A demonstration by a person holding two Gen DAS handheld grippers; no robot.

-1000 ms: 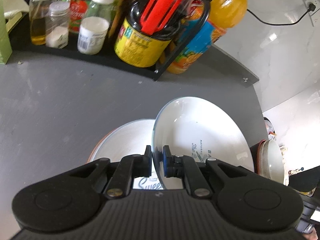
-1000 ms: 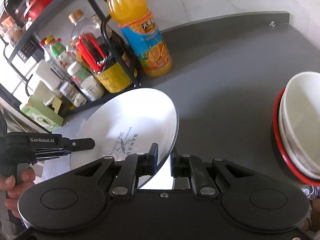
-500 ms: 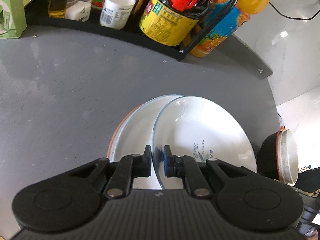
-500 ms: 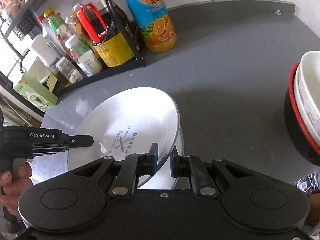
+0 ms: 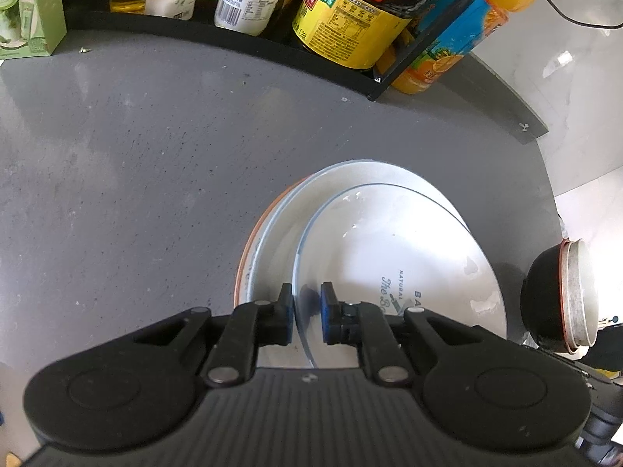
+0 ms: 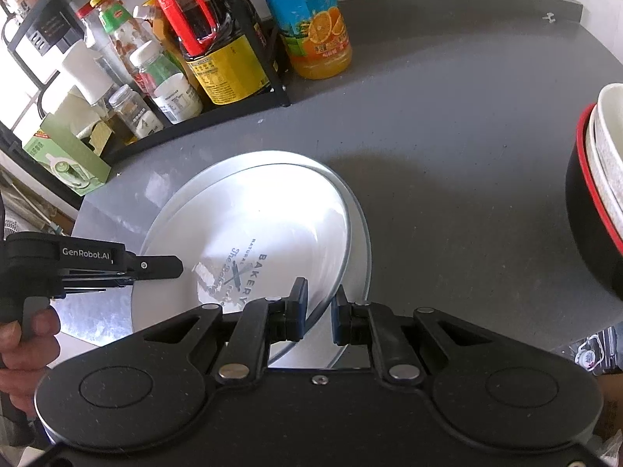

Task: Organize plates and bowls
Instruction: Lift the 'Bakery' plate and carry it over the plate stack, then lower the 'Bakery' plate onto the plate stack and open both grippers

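Note:
A white plate (image 5: 389, 257) printed "BAKERY" lies tilted on a stack of plates (image 5: 272, 233); the lowest one has an orange rim. My left gripper (image 5: 306, 311) is shut on the top plate's near rim. In the right wrist view the same plate (image 6: 253, 225) overlaps the plate beneath (image 6: 360, 229), and my right gripper (image 6: 319, 307) is shut on its near edge. The left gripper (image 6: 171, 266), held by a hand, reaches the plate's left rim. A black bowl with a red rim holding nested white bowls (image 6: 599, 179) stands at the right.
A black wire rack (image 5: 241, 39) with sauce bottles and jars lines the back of the grey counter (image 5: 136, 163). An orange juice bottle (image 6: 315, 31) stands beside it and a green carton (image 6: 66, 155) at the left. The bowl stack (image 5: 576, 292) sits near the counter's right edge.
The held plate has come down from a steep tilt onto the stack of plates. Both grippers moved lower and nearer the counter with it.

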